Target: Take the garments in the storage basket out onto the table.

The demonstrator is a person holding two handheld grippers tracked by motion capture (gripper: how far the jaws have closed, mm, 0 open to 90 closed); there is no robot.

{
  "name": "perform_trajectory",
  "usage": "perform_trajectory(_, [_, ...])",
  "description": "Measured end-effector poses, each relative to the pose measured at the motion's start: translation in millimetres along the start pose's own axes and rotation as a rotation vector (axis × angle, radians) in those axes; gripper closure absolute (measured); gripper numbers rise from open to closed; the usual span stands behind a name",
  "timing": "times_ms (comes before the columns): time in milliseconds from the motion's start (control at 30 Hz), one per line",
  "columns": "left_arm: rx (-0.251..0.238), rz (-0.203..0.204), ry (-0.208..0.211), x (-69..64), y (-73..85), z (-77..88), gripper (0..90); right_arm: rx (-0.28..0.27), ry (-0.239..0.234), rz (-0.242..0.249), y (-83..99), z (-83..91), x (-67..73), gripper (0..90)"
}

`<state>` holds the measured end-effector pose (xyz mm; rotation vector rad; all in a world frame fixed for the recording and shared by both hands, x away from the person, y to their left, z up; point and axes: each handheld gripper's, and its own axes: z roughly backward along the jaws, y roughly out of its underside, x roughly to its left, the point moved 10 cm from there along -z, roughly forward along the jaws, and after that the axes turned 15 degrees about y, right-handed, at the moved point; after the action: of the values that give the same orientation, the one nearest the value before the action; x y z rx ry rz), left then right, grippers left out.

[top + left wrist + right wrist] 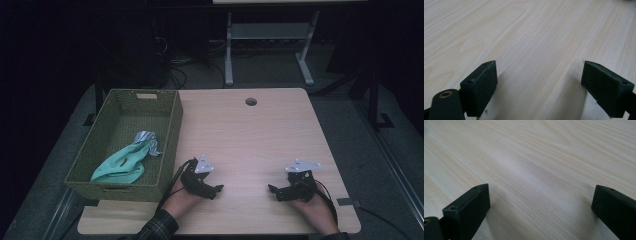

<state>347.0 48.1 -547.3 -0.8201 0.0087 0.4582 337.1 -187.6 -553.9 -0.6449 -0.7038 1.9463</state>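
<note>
Left of left tool (218, 189) — cloth (121, 162) in basket (172, 131).

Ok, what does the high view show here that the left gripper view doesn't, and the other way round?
High view: the green woven basket at the table's left edge with a teal cloth lying inside, the round hole near the table's far edge, and both hands, with the left gripper and right gripper resting low, pointing toward each other. Left gripper view: its own two pads close up, standing wide apart with nothing between them. Both share the bare light wood table.
</note>
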Motion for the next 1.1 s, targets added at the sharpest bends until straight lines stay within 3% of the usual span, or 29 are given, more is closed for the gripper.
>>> perform_trajectory(400, [0.04, 0.005, 0.009, 4.4, -0.9, 1.8, 13.2, 0.0, -0.001, 0.001, -0.3, -0.2, 0.0, 1.6])
perform_trajectory(500, [0.027, 0.042, 0.031, 4.9, -2.2, 3.0, 13.2, 0.001, 0.002, -0.003, -0.1, -0.1, 0.1, 1.6])
perform_trajectory(1100, [-0.02, 0.062, 0.047, 3.3, -13.5, 12.3, 13.2, 0.001, 0.002, -0.003, -0.1, -0.1, 0.0, 1.6])
